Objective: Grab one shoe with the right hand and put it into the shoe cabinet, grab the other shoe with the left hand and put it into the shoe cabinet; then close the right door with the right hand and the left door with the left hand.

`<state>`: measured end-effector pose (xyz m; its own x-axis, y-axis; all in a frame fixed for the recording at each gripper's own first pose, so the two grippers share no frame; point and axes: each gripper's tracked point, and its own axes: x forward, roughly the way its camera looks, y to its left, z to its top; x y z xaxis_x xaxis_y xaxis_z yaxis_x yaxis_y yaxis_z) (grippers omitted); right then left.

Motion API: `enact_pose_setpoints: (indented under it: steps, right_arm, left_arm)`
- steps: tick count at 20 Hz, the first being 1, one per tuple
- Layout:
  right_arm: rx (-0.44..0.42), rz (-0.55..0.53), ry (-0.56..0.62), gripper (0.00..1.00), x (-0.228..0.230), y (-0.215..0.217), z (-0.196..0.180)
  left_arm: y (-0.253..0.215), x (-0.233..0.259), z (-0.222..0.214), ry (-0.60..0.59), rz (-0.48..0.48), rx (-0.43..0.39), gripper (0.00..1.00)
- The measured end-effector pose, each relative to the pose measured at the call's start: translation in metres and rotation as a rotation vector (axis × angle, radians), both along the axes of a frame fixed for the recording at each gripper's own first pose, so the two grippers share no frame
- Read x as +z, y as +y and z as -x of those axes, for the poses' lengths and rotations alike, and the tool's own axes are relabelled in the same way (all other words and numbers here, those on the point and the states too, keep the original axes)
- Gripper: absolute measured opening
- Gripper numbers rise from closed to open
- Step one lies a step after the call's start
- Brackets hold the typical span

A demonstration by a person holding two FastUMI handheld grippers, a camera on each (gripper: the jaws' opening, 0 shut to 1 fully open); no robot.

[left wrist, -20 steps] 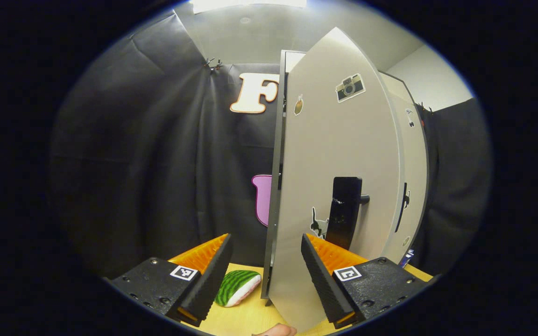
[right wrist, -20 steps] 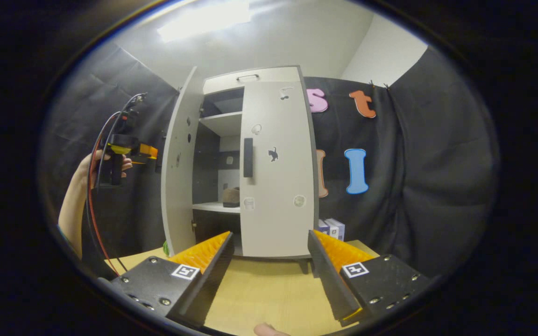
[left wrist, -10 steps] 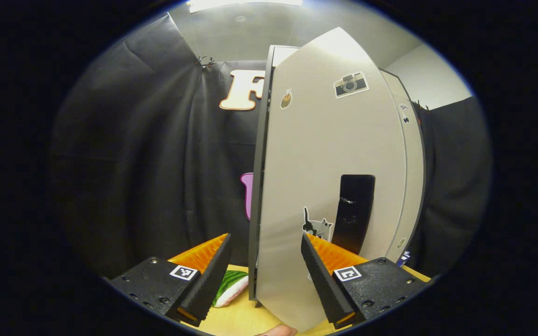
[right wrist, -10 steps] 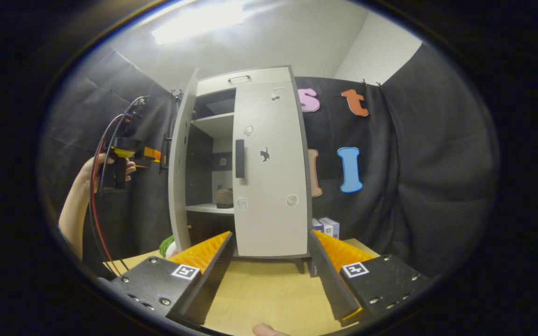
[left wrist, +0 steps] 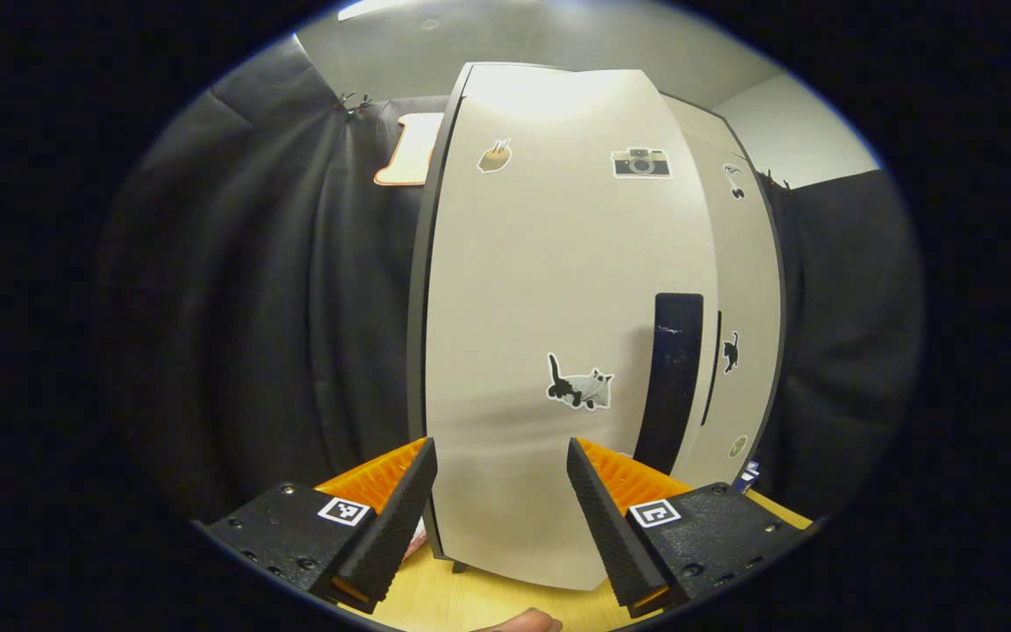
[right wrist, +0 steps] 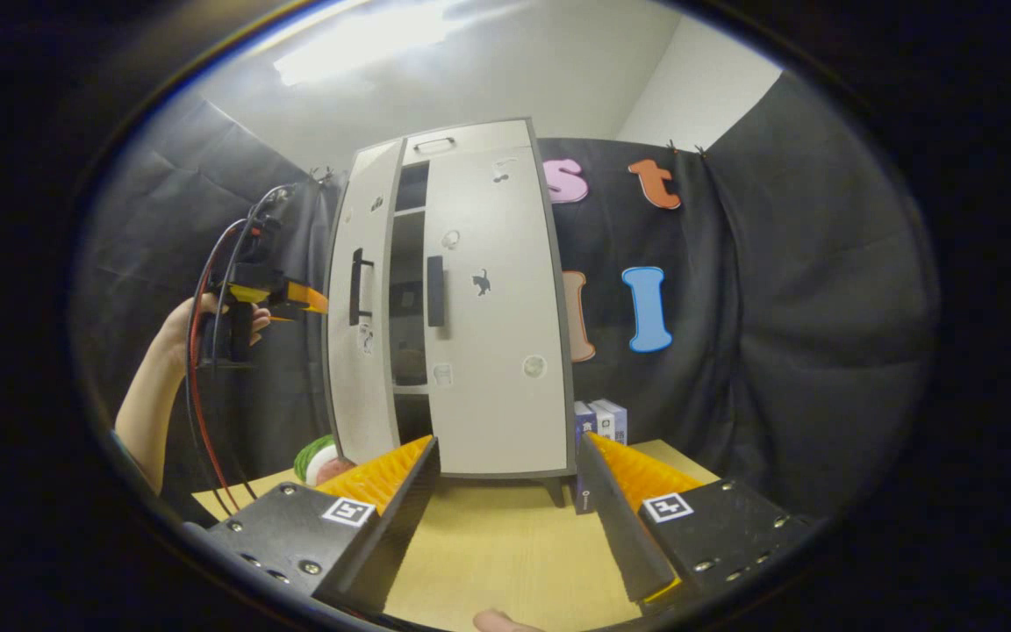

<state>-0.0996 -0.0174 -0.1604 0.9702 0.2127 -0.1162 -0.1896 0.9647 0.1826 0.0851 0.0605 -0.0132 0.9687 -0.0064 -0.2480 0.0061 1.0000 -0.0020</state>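
Note:
The white shoe cabinet (right wrist: 470, 149) stands on the table. Its right door (right wrist: 497, 333) is flat against the front. The left door (left wrist: 558, 290), with stickers and a black handle (left wrist: 677, 377), stands a narrow slit (right wrist: 409, 290) short of the front. In the left gripper view my left gripper (left wrist: 501, 518) is open, with the door's outer face close ahead of its fingers. In the right gripper view a hand (right wrist: 198, 316) holds the left gripper (right wrist: 317, 303) with its tips at that door. My right gripper (right wrist: 505, 518) is open over the table, well back from the cabinet. The doors hide the shoes.
The wooden table (right wrist: 488, 553) runs from my right gripper to the cabinet's foot. A green striped watermelon-like thing (right wrist: 317, 456) lies left of the cabinet. Small boxes (right wrist: 602, 421) stand at its right side. Black cloth walls close in behind and beside.
The left door has swung from wide open to nearly shut, with the left gripper following its outer face. The right gripper has drifted slightly back and stays open.

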Motion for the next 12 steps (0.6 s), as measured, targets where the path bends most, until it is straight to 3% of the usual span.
enact_pose_setpoints:
  steps: [8, 9, 12]
  right_arm:
    - [-0.010, 0.009, 0.001, 0.93, 0.006, 0.000, -0.005]
    - [-0.014, 0.019, -0.010, 0.95, 0.010, -0.001, -0.007]
    - [-0.047, -0.003, -0.021, 0.95, 0.022, -0.005, -0.015]
  left_arm:
    - [0.001, 0.014, 0.018, -0.063, -0.023, 0.033, 0.95]
    - [0.001, 0.015, 0.025, -0.068, -0.029, 0.027, 0.92]
    - [-0.006, 0.009, 0.043, -0.079, -0.016, -0.009, 0.96]
